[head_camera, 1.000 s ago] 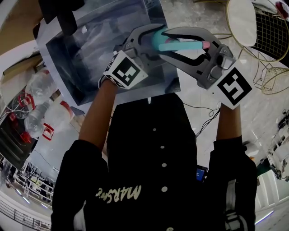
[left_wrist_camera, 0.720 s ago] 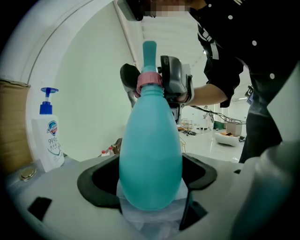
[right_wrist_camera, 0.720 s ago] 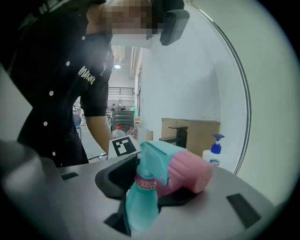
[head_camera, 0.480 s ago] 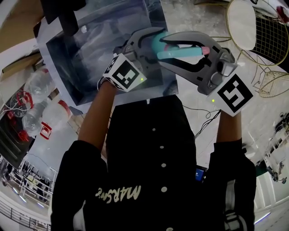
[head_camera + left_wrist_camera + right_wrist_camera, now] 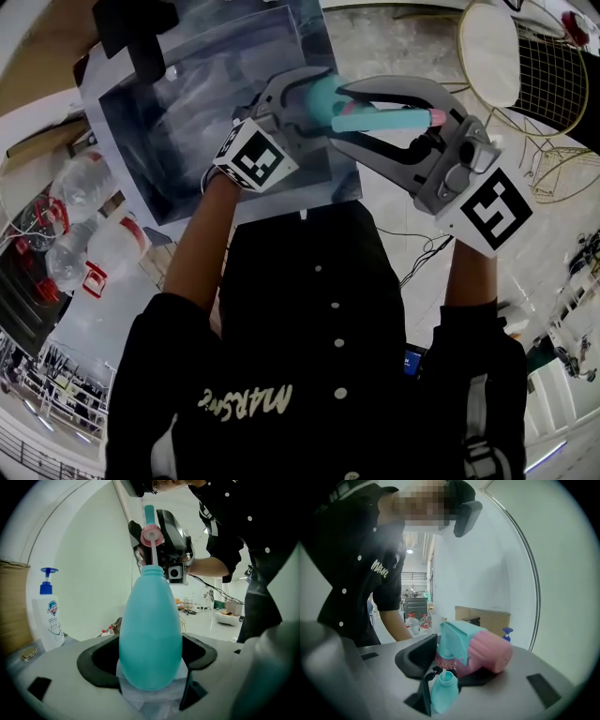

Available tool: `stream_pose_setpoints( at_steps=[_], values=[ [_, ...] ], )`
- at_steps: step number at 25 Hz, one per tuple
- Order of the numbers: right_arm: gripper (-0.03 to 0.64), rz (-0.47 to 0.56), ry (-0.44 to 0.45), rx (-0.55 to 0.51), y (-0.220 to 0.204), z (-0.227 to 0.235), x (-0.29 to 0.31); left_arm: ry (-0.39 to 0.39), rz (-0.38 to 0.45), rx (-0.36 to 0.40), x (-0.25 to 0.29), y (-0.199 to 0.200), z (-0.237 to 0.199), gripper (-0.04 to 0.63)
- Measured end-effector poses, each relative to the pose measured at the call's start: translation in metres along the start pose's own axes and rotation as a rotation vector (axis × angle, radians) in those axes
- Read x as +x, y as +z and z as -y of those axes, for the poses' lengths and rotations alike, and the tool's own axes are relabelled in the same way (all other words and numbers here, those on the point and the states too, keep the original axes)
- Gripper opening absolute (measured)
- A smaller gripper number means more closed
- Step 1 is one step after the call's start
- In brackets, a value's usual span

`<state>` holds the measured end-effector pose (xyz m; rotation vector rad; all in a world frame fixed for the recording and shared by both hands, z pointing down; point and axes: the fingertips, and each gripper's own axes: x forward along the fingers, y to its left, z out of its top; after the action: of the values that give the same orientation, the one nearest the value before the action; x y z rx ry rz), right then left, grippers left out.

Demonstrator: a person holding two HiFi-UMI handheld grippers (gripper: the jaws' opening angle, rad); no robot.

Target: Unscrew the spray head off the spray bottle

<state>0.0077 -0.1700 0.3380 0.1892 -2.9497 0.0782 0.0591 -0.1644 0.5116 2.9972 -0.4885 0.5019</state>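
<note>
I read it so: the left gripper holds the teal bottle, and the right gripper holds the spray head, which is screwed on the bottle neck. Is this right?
Not quite: the spray head is lifted off the bottle neck; only its tube reaches inside. The left gripper view shows it.

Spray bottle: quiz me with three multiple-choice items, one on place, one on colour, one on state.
1. Which gripper holds the spray bottle? A left, B right, C neither.
2. The spray head is: A pink and teal, B black, C yellow.
3. The spray head is: A screwed tight, B raised off the neck with its tube in the neck, C not in view.
Answers: 1 A, the left gripper clamps its body. 2 A, a pink shell with a teal front. 3 B, the right gripper holds it above the neck, bare tube between.
</note>
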Motion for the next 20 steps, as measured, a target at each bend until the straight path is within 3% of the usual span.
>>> stream_pose_setpoints(
  at_steps=[8, 20],
  values=[
    [0.161, 0.056, -0.043, 0.012, 0.03, 0.002, -0.005, 0.006, 0.001, -0.004, -0.01, -0.013, -0.004, 0.397],
    [0.161, 0.073, -0.128, 0.011, 0.055, 0.006, -0.038, 0.027, -0.012, -0.006, -0.001, 0.002, 0.001, 0.397]
  ],
)
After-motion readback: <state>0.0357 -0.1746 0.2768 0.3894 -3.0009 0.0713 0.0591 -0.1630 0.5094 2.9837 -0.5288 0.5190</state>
